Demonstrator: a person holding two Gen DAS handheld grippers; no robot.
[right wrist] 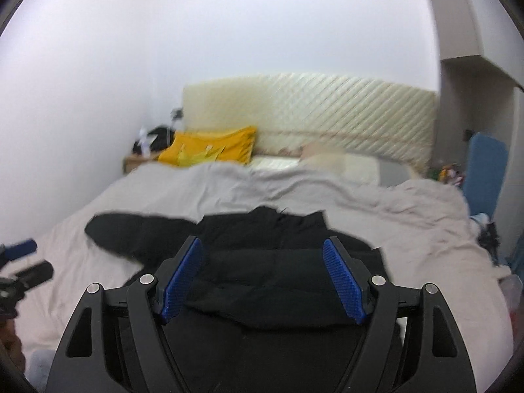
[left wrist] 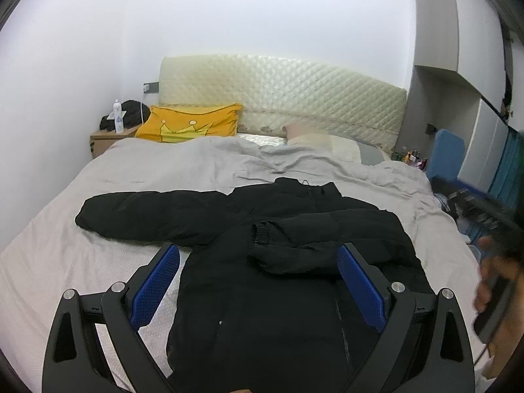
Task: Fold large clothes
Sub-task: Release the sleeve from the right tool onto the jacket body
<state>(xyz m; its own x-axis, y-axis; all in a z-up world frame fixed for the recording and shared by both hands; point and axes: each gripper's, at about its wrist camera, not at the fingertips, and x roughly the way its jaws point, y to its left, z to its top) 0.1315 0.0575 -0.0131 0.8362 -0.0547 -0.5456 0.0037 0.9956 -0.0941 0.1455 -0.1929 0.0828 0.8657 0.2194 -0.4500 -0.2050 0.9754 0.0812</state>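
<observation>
Fingers on both grippers stand wide apart and hold nothing: the left gripper [left wrist: 258, 281] hangs over the near body of the black jacket [left wrist: 262, 294], and the right gripper [right wrist: 262, 276] hangs over the same garment from slightly further right. Blue pads [left wrist: 157, 288] frame only cloth, not touching it as far as I can tell. That jacket lies spread on the bed [left wrist: 65, 262], collar toward the far end, its right sleeve [left wrist: 294, 245] already crossed over the chest, its left sleeve [left wrist: 137, 213] stretched flat out to the left. Padded fabric like this looks thick and springy, so the folded sleeve may slide back off the chest if the body is lifted carelessly; a shallow pinch could catch only the top layer and drag the shell without the lining. The right view is blurred, so a reach from that side risks missing the hem. Further off, the loose grey sheet could bunch up under a dragged jacket. A yellow pillow [left wrist: 193, 124] and quilted headboard [left wrist: 294, 98] sit well clear at the far end.
</observation>
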